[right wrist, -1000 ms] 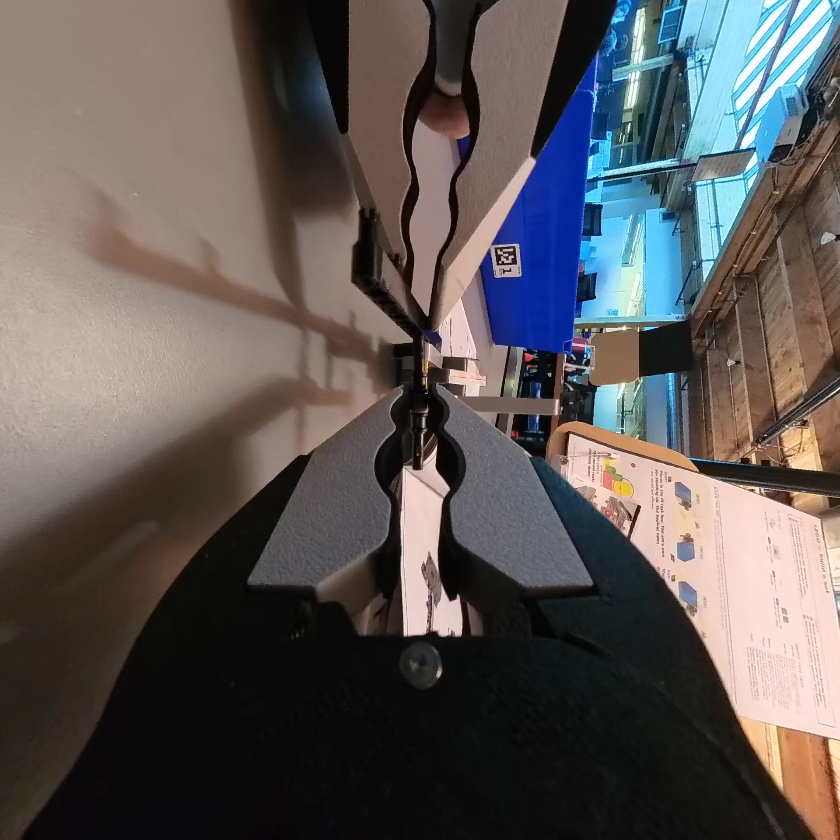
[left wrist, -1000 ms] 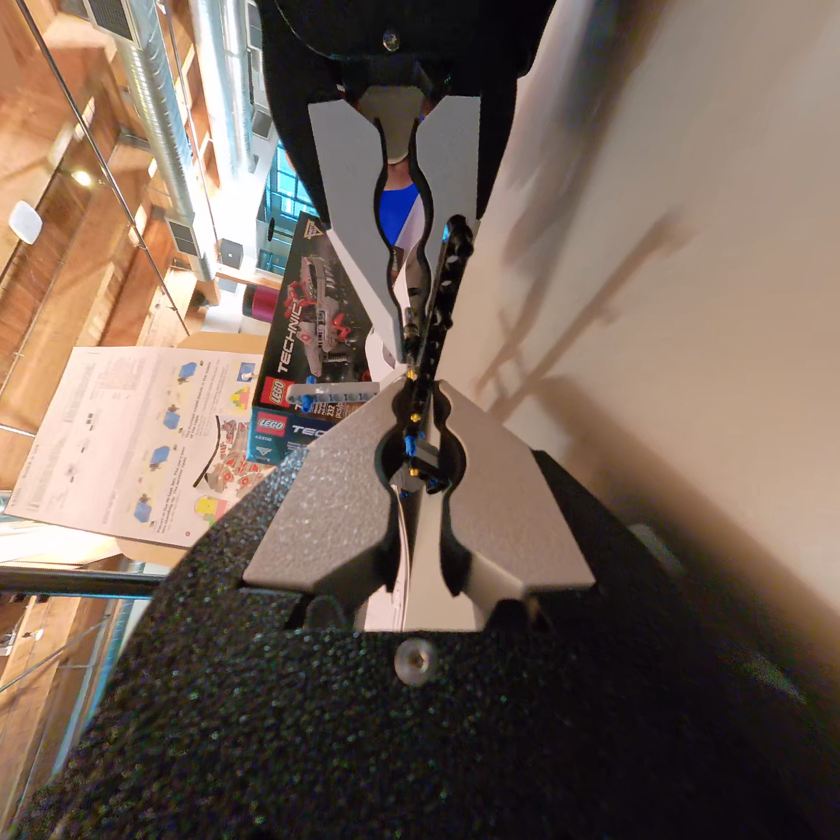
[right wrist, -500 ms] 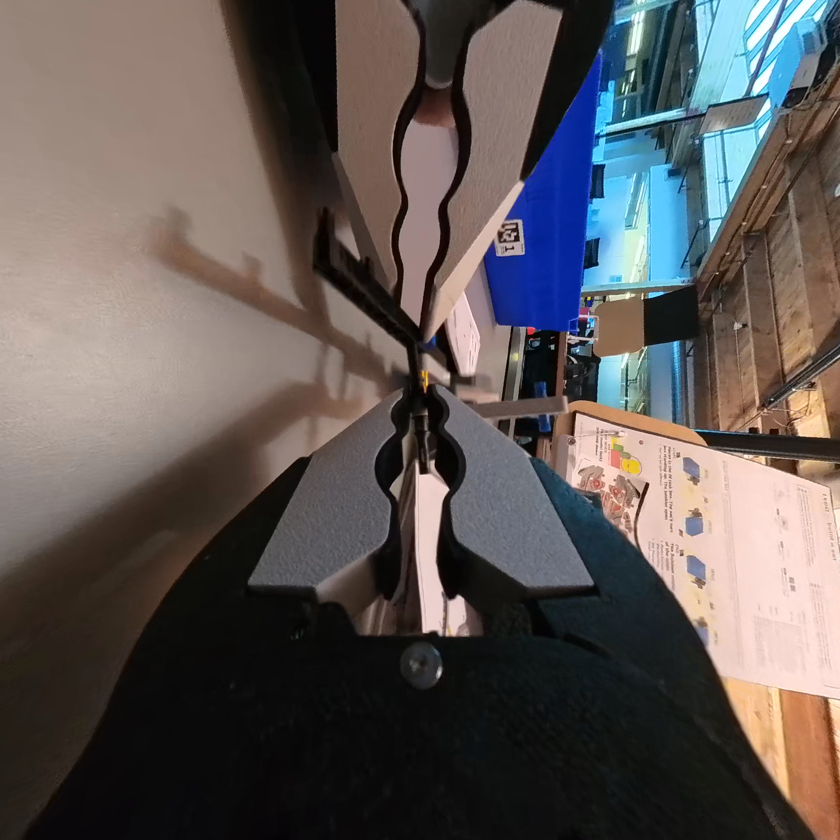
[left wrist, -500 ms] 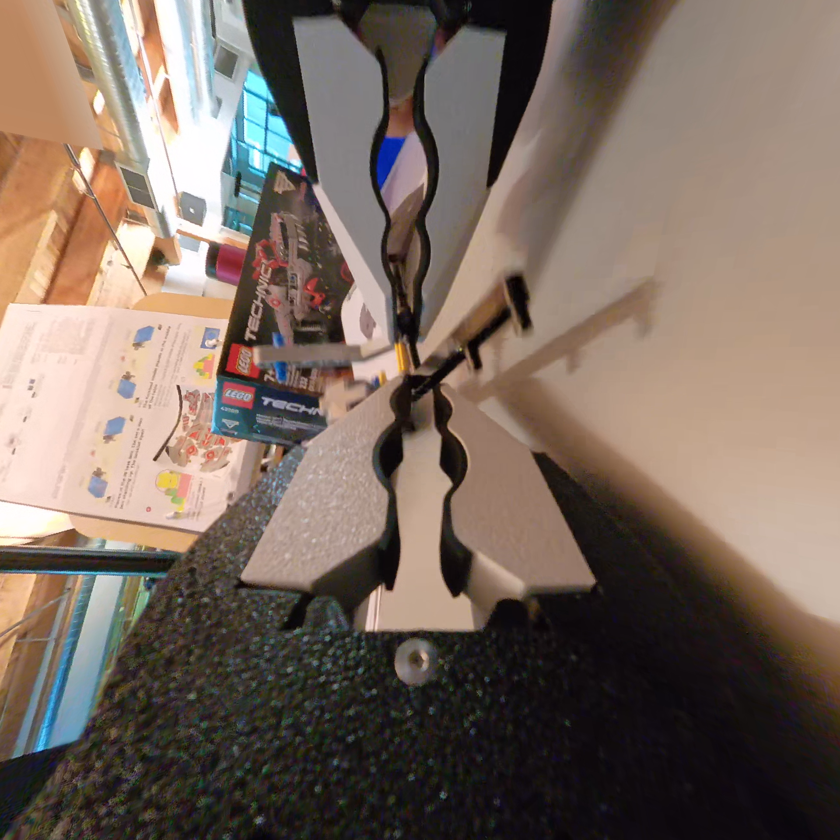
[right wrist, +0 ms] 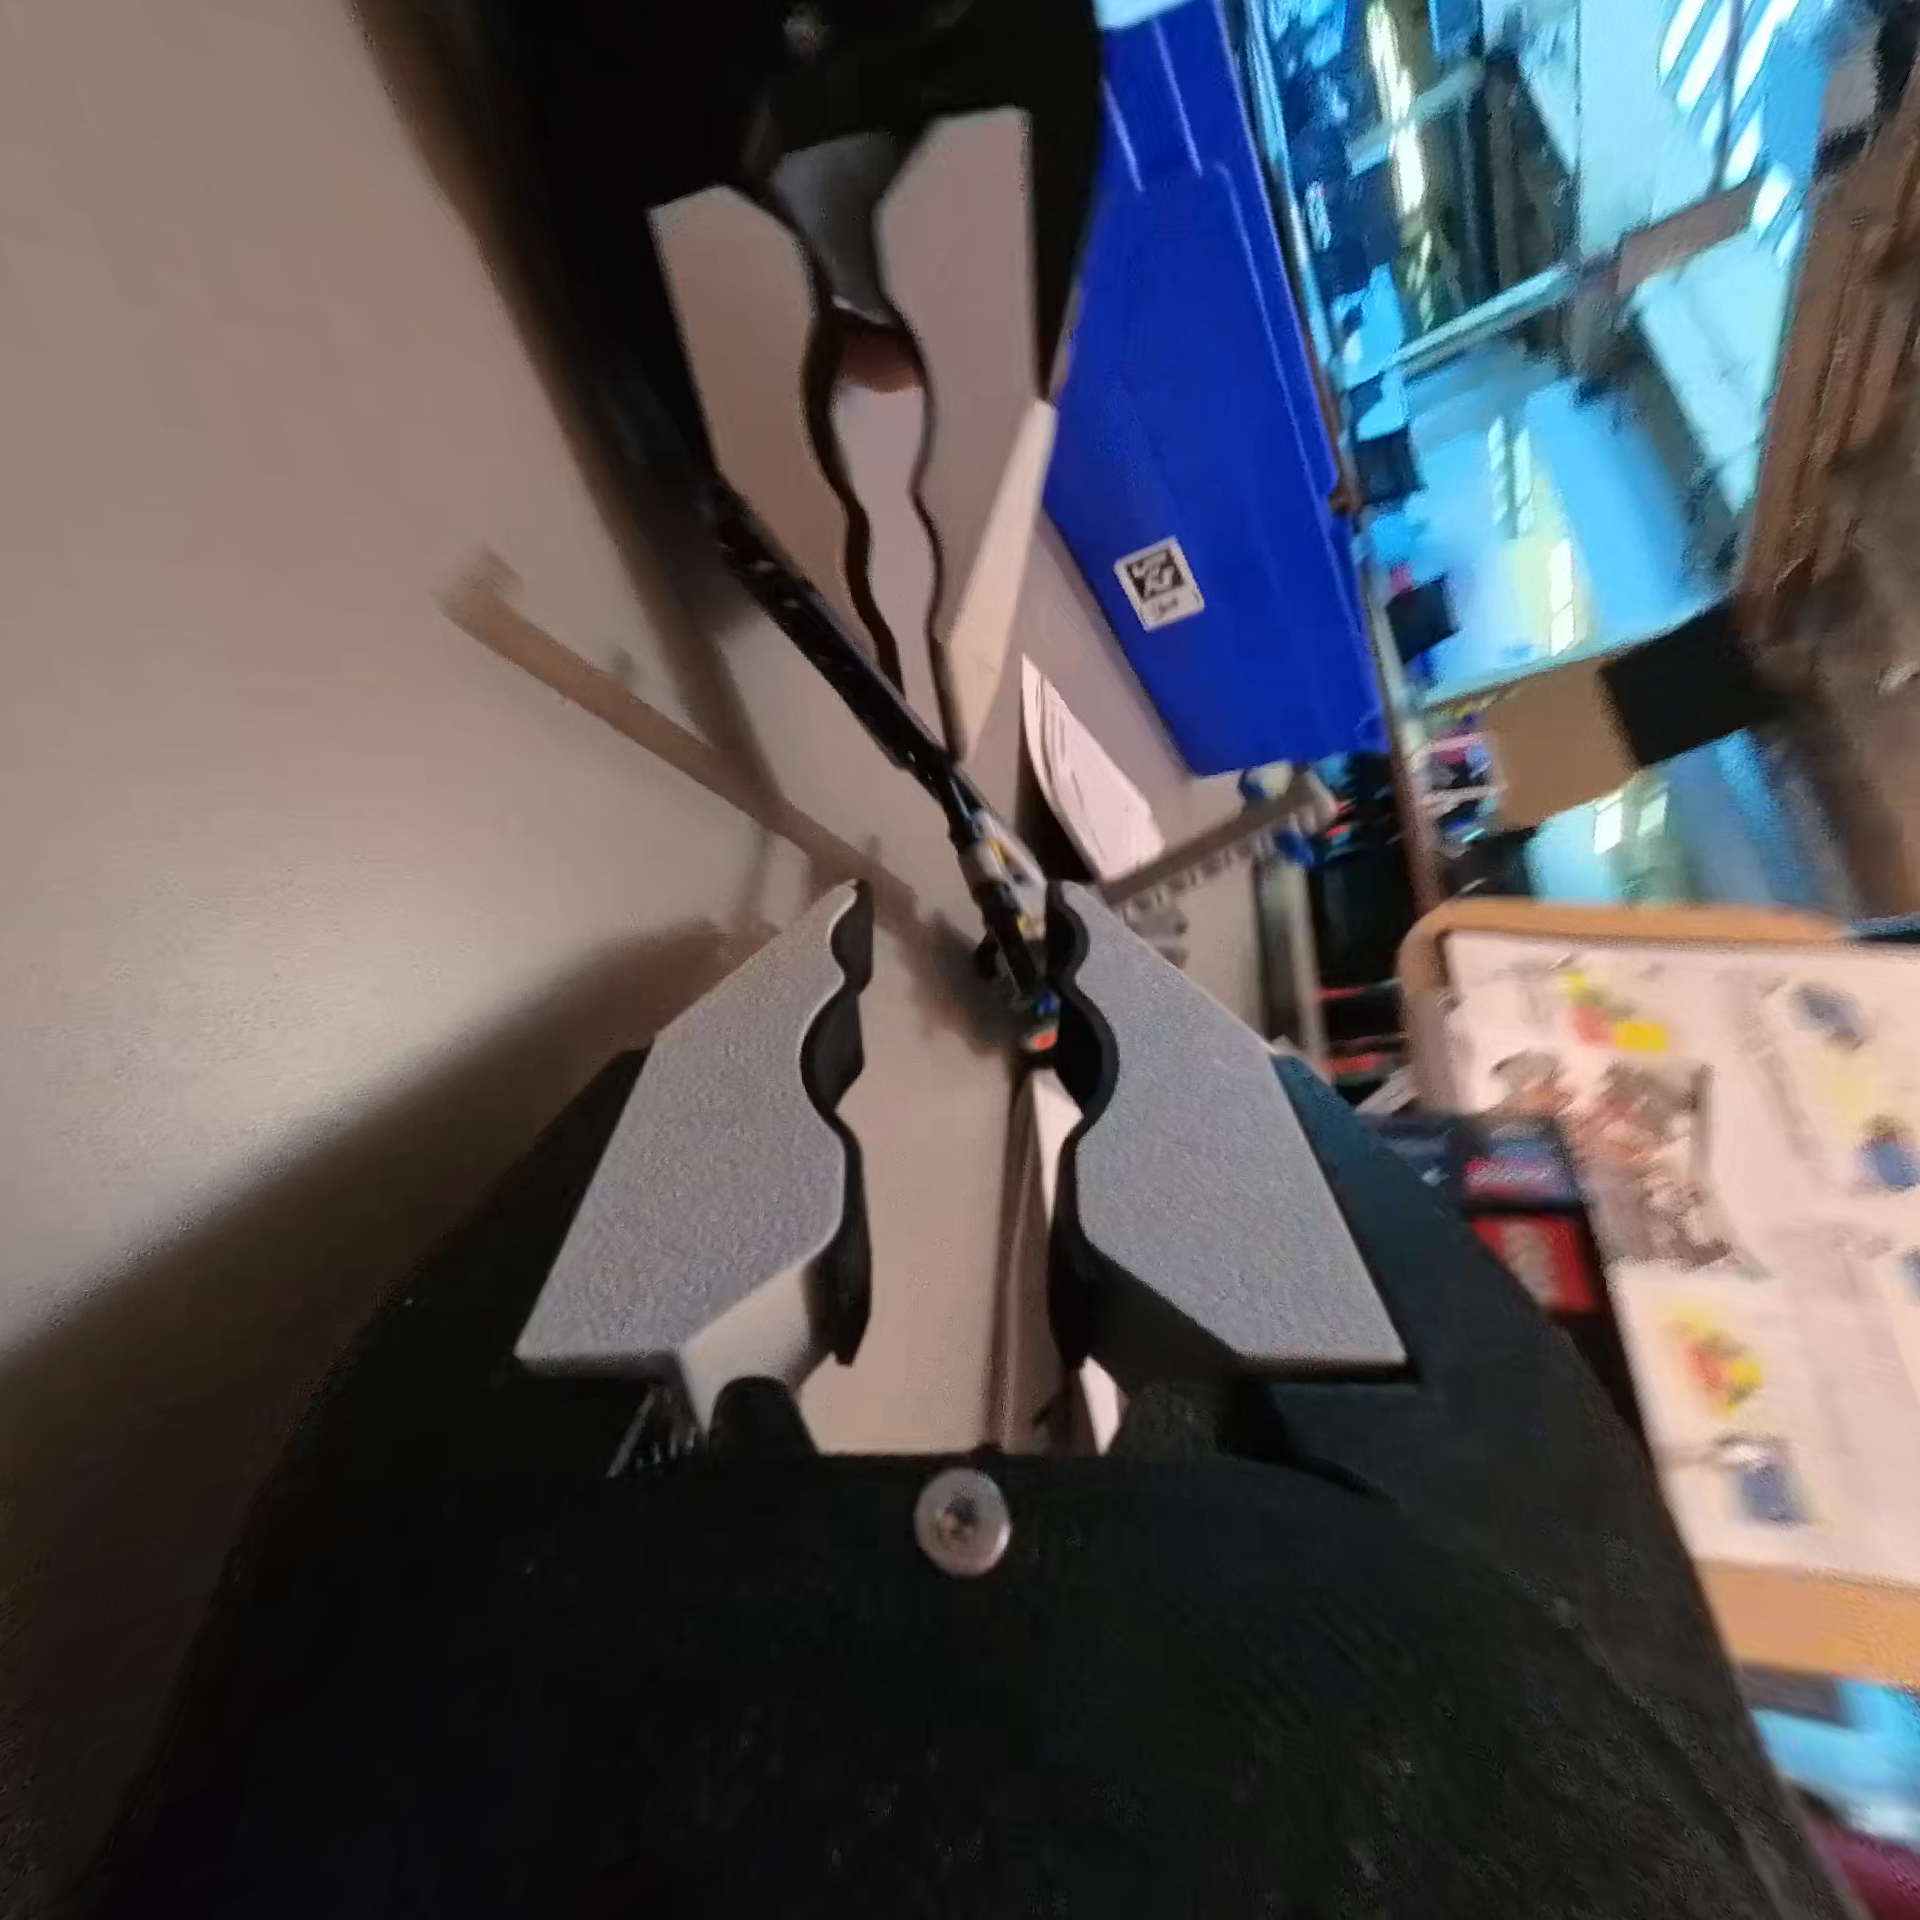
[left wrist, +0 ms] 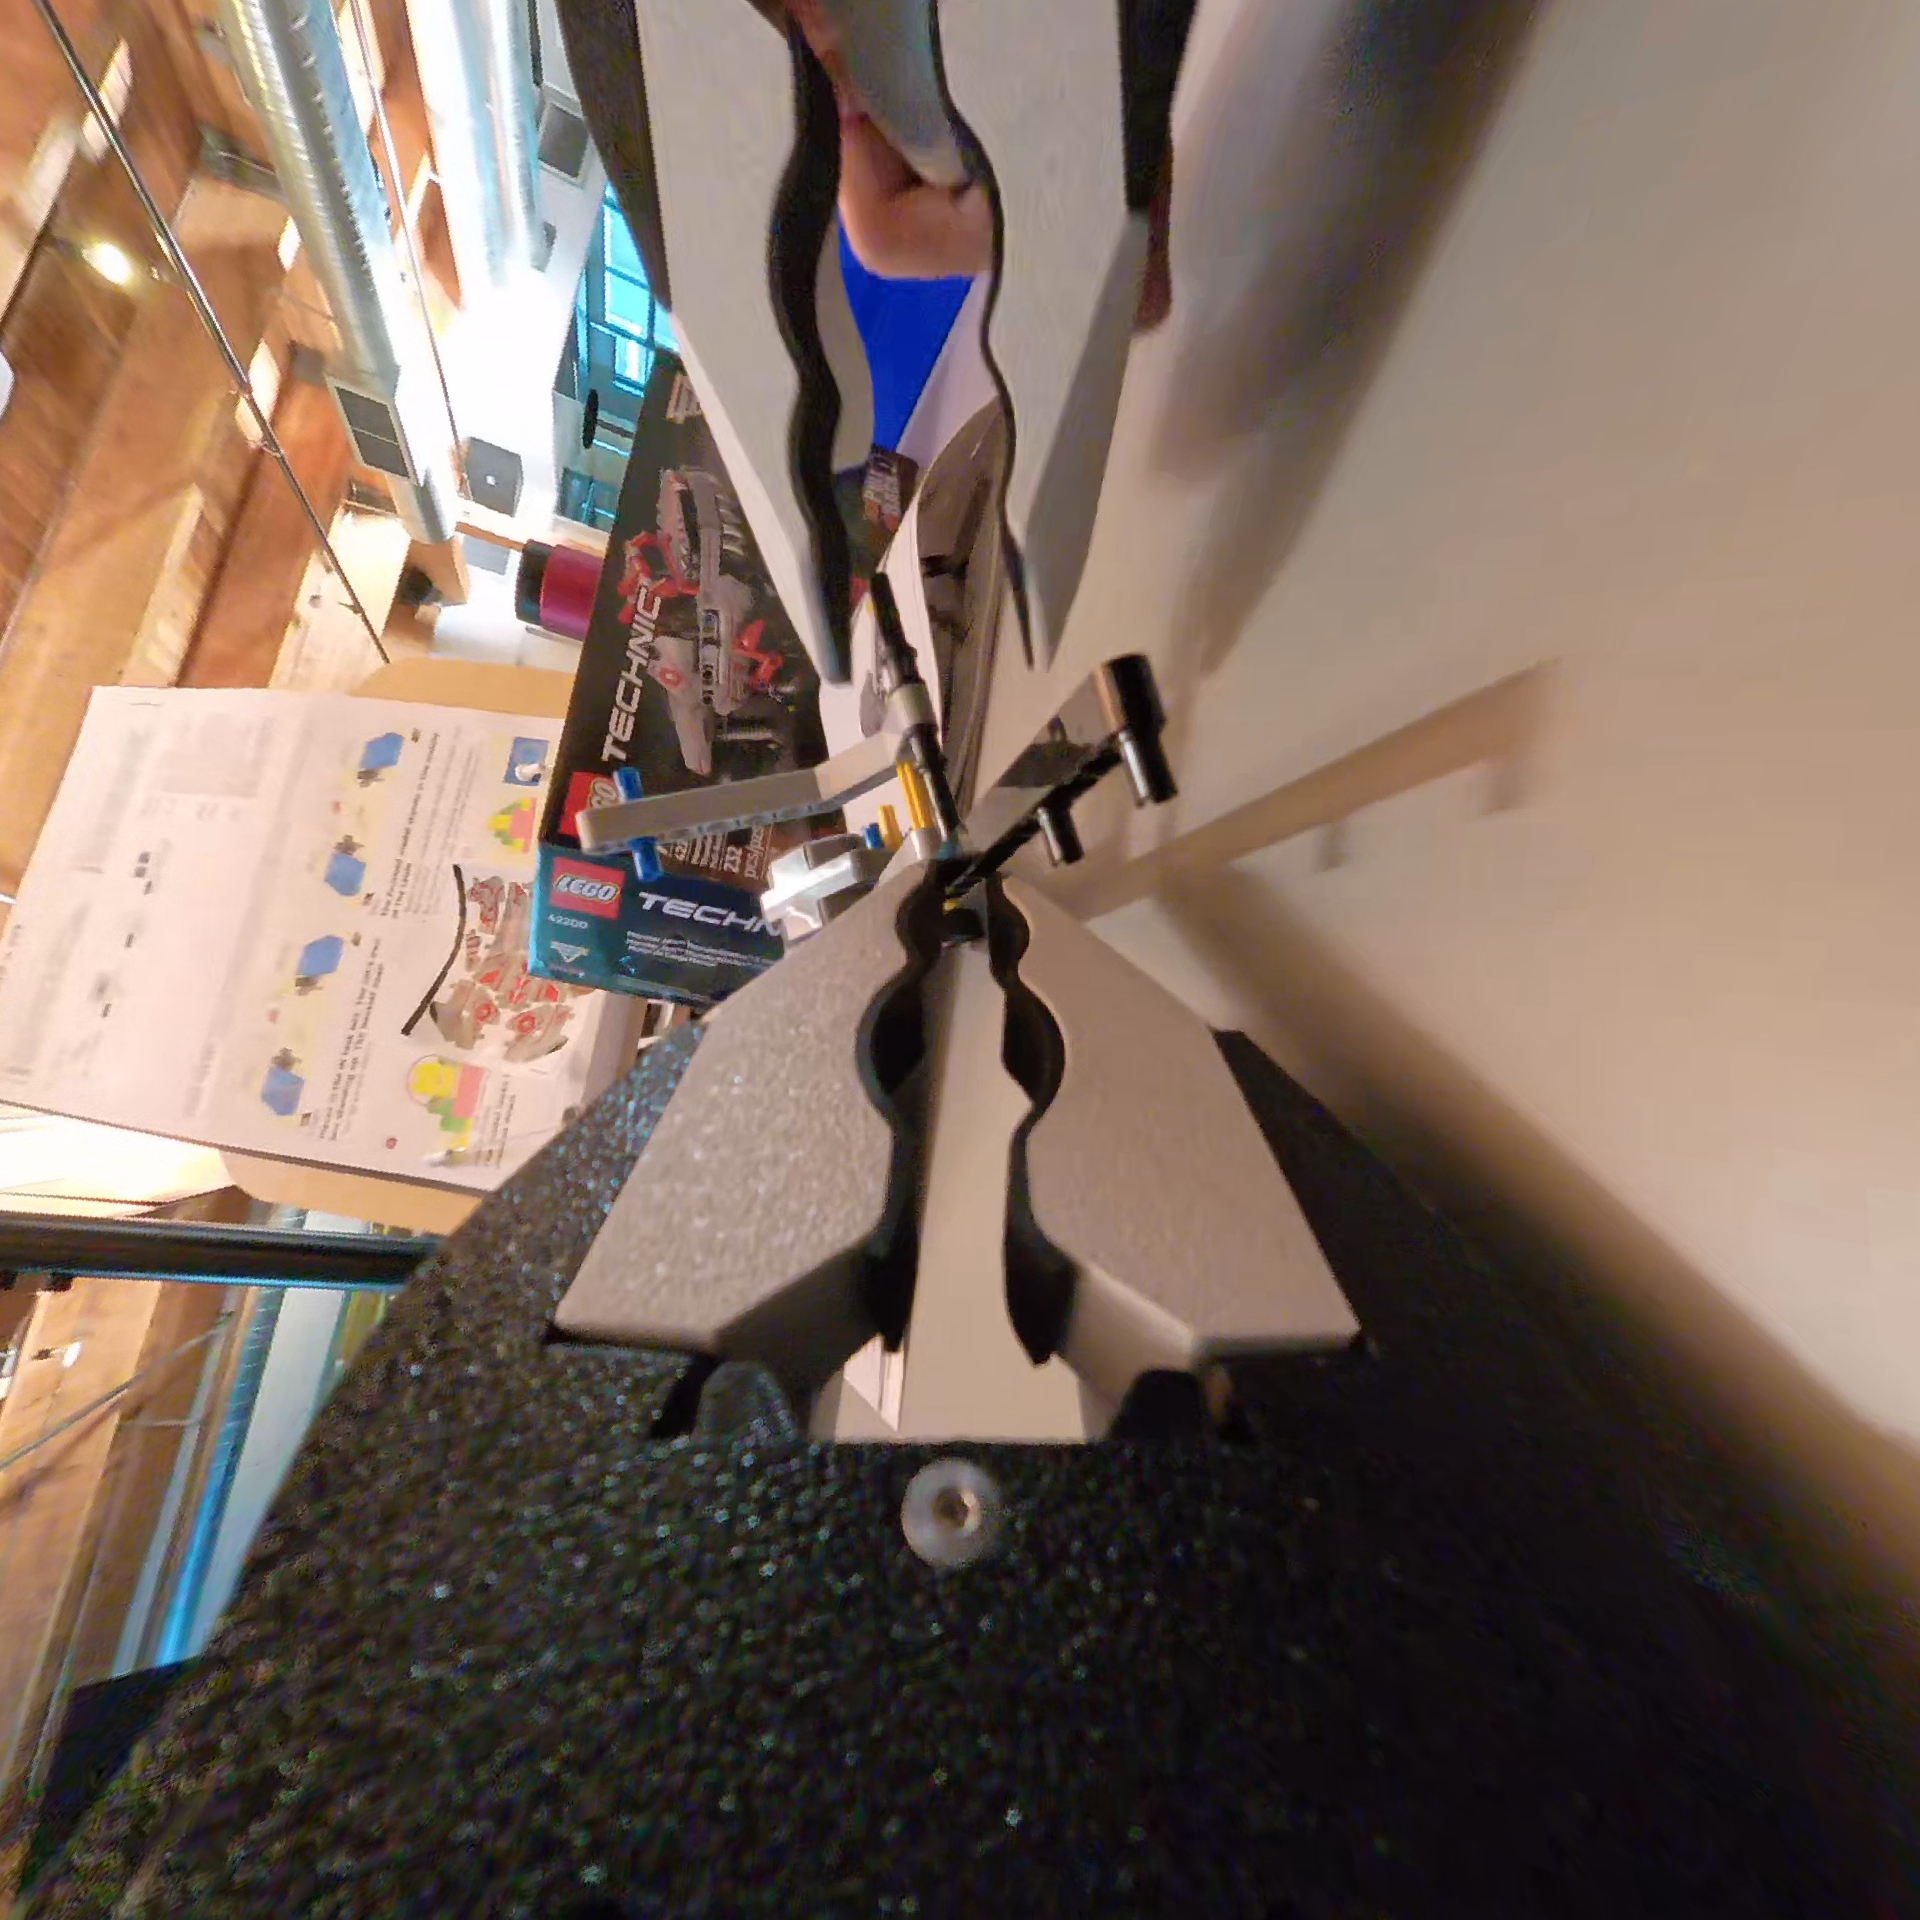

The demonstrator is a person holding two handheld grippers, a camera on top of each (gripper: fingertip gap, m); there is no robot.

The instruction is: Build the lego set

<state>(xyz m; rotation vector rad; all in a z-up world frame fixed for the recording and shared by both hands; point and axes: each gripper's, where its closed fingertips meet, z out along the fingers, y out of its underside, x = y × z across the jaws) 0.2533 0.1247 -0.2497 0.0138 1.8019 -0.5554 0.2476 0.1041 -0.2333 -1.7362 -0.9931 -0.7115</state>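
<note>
My left gripper (left wrist: 956,894) is shut on one end of a black lego beam assembly (left wrist: 1081,764) with pins, held just above the white table (left wrist: 1558,520). A thin axle (left wrist: 902,686) sticks out of it toward my right gripper (left wrist: 940,655), which faces mine with its jaws apart. In the right wrist view my right gripper (right wrist: 956,914) is open. The black assembly (right wrist: 904,738) runs slantwise into its gap and rests against the right finger (right wrist: 1143,1091). The left gripper (right wrist: 920,696) shows above, closed on the assembly's far end.
A grey beam with blue pins (left wrist: 727,810) lies behind the grippers; it also shows in the right wrist view (right wrist: 1195,852). The lego box (left wrist: 675,727) and a printed instruction sheet (left wrist: 260,935) stand beyond. A blue bin (right wrist: 1195,468) is at the table's far side. Left and right tips are no more than a few centimetres apart.
My right gripper has opened and let go of the black assembly. The assembly has swung slantwise in my left gripper, which stays shut on it.
</note>
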